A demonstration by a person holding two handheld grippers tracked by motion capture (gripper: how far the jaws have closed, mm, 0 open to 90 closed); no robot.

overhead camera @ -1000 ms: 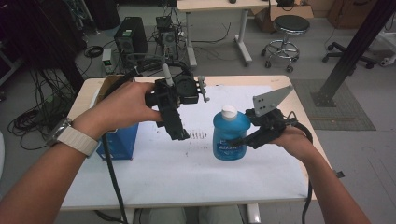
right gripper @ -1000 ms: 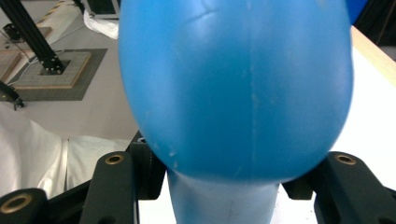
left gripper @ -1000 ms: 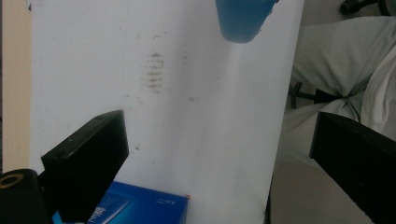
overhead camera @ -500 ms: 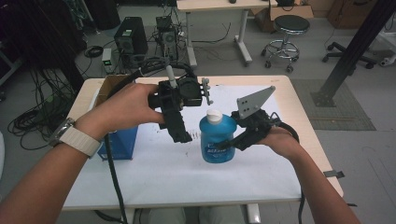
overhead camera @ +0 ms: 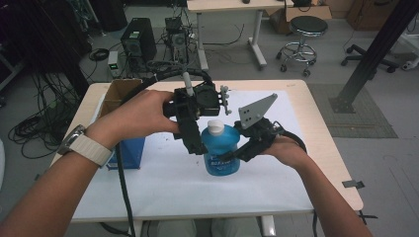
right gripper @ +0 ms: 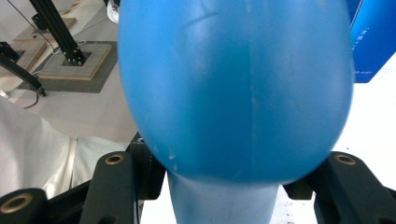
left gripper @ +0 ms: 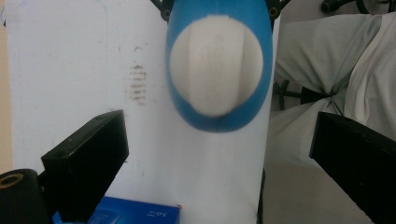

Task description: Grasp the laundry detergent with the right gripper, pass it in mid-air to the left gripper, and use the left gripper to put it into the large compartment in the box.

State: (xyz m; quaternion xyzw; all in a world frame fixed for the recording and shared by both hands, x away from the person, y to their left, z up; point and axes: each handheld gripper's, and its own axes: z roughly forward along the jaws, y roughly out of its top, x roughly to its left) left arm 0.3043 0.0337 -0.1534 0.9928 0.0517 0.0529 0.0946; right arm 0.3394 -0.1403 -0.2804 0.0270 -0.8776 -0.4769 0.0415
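Right claw (overhead camera: pixel 232 155), clenched on the blue bottle (overhead camera: pixel 221 150), now sits at the centre of the high view, having carried the bottle leftward from the frame's right-centre across the white table (overhead camera: pixel 163 187). Left claw (overhead camera: pixel 197 145) hangs released at about the same spot, jaws spread either side of the bottle's white cap (left gripper: pixel 217 65), which has slid in beneath it.

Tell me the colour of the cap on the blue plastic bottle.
White; the round cap on the blue plastic bottle shows best in the left gripper view.
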